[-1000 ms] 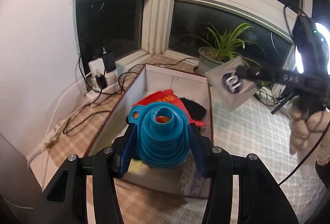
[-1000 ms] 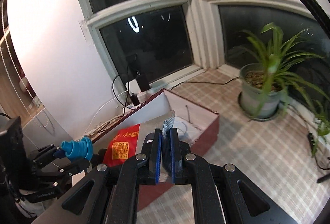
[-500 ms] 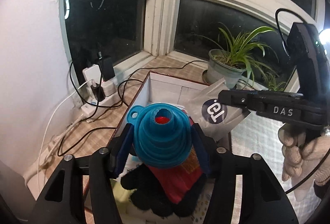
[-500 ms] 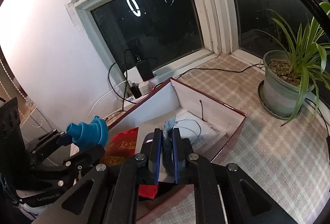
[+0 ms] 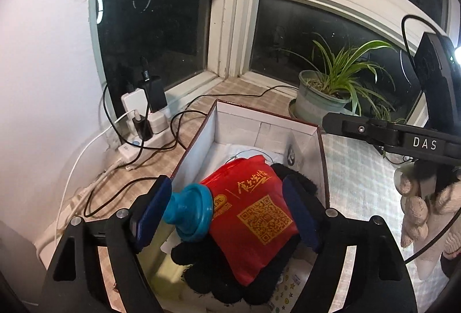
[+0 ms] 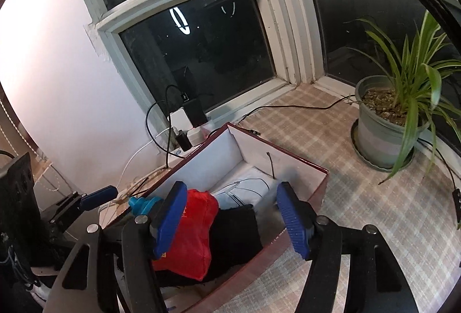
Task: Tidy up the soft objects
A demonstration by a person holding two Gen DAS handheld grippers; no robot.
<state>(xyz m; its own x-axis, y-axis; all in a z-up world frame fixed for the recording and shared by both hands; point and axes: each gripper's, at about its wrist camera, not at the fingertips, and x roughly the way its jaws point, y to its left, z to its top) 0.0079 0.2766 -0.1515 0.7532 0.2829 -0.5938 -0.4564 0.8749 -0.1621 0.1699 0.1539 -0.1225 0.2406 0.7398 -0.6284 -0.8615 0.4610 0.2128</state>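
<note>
A red-rimmed cardboard box (image 5: 314,131) (image 6: 322,172) with white inner walls stands on the checked cloth. Inside lie a red bag with a QR code (image 5: 253,215) (image 6: 193,229), a black glove (image 5: 210,281) (image 6: 236,226) and a grey packet (image 5: 296,153) against the right wall. My left gripper (image 5: 227,215) is open above the box. A blue collapsible funnel (image 5: 191,212) (image 6: 142,205) rests beside its left finger on the red bag. My right gripper (image 6: 230,215) is open and empty over the box's middle.
A potted spider plant (image 5: 319,100) (image 6: 386,134) stands at the back right by the window. A white power strip with chargers and cables (image 5: 144,123) (image 6: 184,128) lies left of the box by the wall.
Both grippers have opened. The left let go of the blue funnel, which tipped onto the red bag. The right let go of the grey packet, which now lies in the box.
</note>
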